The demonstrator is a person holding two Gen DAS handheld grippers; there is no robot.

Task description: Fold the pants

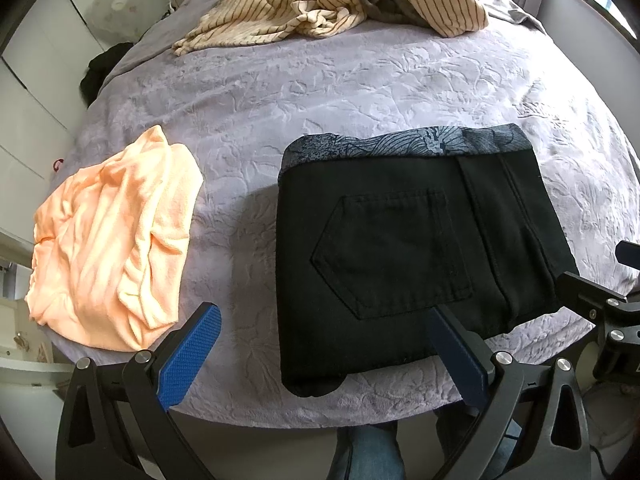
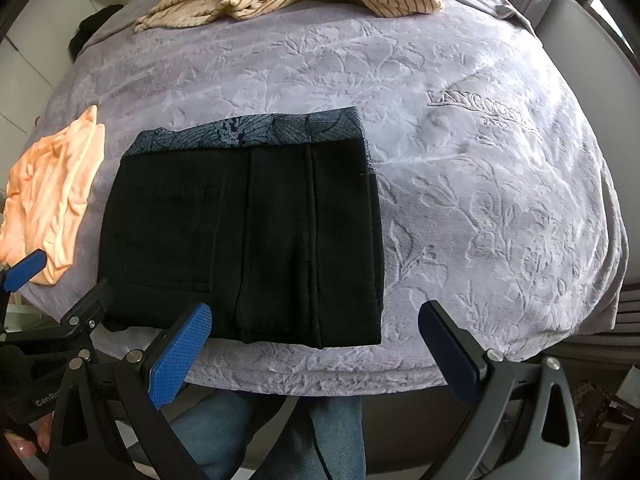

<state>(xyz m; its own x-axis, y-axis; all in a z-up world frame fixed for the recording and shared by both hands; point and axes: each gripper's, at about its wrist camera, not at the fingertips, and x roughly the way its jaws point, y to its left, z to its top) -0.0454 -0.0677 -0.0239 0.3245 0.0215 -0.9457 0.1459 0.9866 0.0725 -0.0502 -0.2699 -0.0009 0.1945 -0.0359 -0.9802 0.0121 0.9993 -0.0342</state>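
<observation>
A lavender bedspread fills both views, striped clothes heaped at upper centre. The black pants lie folded into a compact rectangle near the bed's front edge, patterned waistband at the far side. Both the left gripper and the right gripper hover spread wide and empty, just short of the near edge. The left gripper's right finger seems to overlap it, though touching is unclear. An orange garment sits at lower left.

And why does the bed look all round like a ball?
Both wrist views use fisheye lenses, so the purple blanket bulges and the corners go dark. In the right wrist view, daylight whitens the blanket's middle, while the black pants stay too dark for much detail.
</observation>
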